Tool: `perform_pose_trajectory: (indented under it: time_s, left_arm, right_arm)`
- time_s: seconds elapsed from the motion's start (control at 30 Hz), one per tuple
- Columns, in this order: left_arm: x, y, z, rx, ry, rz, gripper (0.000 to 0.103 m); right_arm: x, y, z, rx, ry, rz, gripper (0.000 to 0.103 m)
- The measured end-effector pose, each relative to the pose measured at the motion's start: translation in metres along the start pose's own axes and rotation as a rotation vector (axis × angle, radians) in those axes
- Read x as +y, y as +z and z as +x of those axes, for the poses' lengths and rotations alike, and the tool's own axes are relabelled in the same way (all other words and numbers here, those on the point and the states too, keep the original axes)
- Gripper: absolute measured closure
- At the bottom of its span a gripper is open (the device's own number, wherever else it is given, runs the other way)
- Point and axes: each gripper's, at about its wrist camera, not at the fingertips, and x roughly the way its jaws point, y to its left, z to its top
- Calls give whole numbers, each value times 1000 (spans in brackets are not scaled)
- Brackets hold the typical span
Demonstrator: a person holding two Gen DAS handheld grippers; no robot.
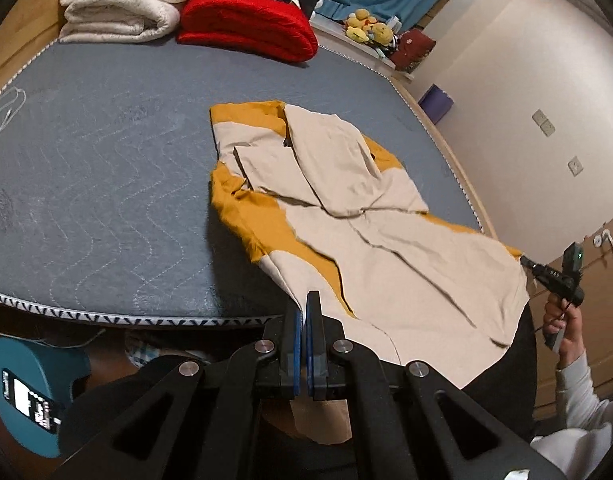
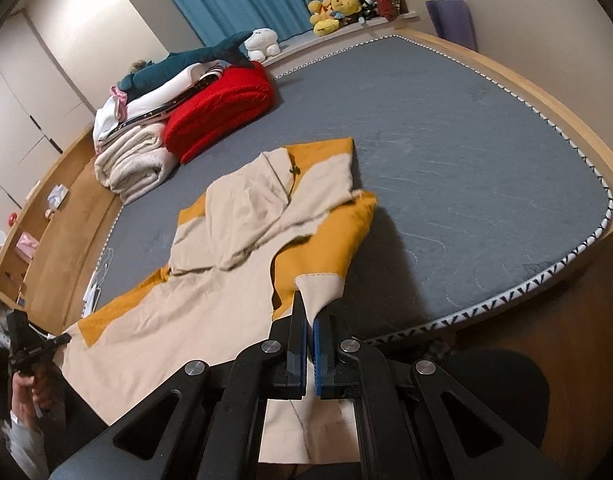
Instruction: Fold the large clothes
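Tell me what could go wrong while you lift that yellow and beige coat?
1. Each gripper, left and right, pinches only a thin edge of the coat, so the cloth might slip out.
2. The sleeves folded across the coat's middle lie loose, so they may flop open as the hem goes up.
3. The hem hangs past the mattress edge and could drop down.

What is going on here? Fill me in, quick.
A person is folding a beige and mustard garment on a grey mattress. Each hand holds a gripper: the left gripper and the right gripper have their jaws shut on the garment's near hem, lifted off the mattress. Its sleeves are already folded in. Folded blankets sit at the far end.
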Motion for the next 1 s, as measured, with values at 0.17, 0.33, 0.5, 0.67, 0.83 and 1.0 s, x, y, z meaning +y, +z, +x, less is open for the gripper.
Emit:
perform_pose_trajectory:
  time_s: [0.17, 0.33, 0.5, 0.67, 0.83, 1.0]
  left_arm:
    - [13, 46, 45, -9, -16, -49, 103]
    - [50, 108, 120, -69, 19, -152, 103]
    - [81, 150, 192, -38, 91, -213, 103]
    - [101, 168, 214, -5, 93, -258, 97]
    - [121, 166, 197, -67, 101, -340, 75]
    - [126, 159, 185, -133, 101, -403, 65]
  right_arm:
    - [3, 32, 30, 10, -9, -30, 101]
    - [-1, 102, 110, 40, -59, -52, 101]
    - [7, 155, 195, 18, -159, -153, 101]
    - [-14, 175, 283, 76, -171, -74, 100]
    - [-32, 186, 314, 133, -145, -38, 86]
    - [-36, 186, 309, 102, -201, -90, 73]
